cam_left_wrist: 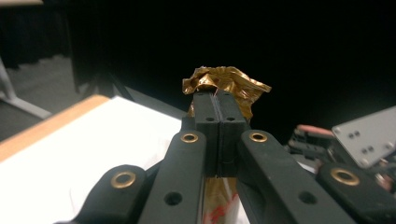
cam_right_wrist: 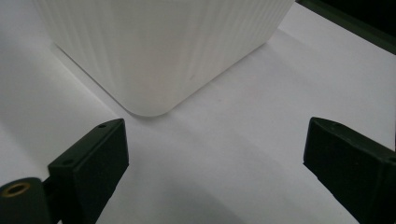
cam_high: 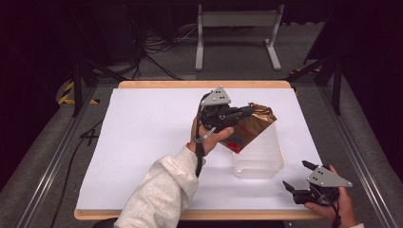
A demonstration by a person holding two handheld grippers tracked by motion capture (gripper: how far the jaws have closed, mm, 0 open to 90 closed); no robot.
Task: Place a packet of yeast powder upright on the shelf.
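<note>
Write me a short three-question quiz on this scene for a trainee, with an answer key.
1. True or false: the left gripper is shut on the gold foil bag.
2. Multiple choice: how do the right gripper's jaws stand? A wide apart, holding nothing; B closed on the bag; C closed on the container.
3. Fill in: the bag is held above the ribbed translucent ______ on the white table cover.

Key: 1 true; 2 A; 3 container.

gold foil packet [cam_high: 252, 124], tilted over clear container [cam_high: 259, 159]
</note>
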